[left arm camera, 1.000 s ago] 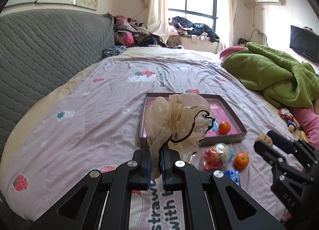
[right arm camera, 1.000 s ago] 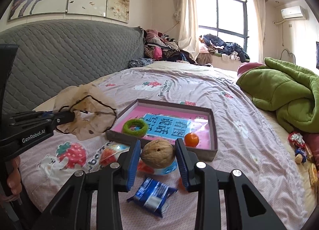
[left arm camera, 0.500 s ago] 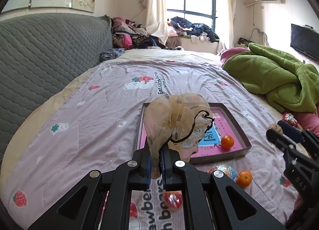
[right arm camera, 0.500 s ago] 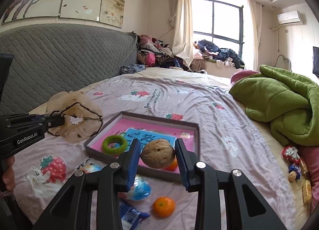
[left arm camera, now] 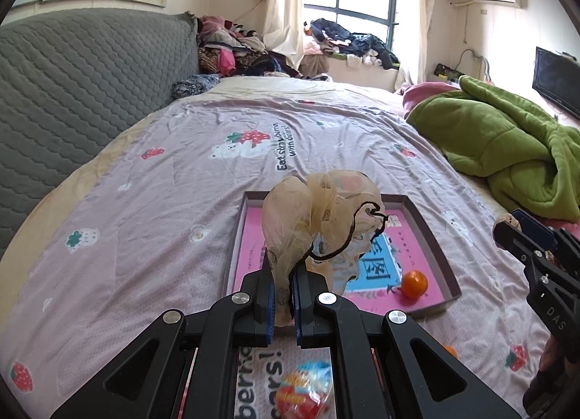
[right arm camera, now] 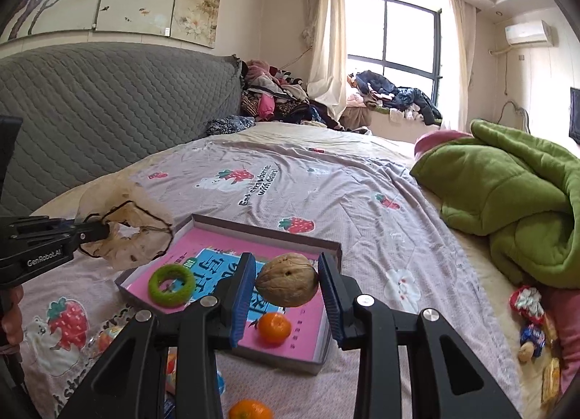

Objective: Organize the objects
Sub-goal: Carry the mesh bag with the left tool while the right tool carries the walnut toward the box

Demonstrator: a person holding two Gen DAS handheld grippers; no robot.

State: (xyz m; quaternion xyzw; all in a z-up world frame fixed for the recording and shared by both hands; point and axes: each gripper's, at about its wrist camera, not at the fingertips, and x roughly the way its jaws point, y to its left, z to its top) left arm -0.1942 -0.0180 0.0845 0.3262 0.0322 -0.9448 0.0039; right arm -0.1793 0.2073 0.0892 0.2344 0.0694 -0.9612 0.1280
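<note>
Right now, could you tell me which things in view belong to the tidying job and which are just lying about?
Job in hand:
- beige scrunchie in left tool
- walnut in right tool
- tray, holding green ring and orange
- loose orange

Lying about:
- green blanket
- clothes pile

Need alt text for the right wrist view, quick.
The right gripper holds a walnut in its jaws above a shallow pink-lined box on the bed, which contains a green ring and an orange. At left, the left gripper pinches a beige scrunchie.
</note>
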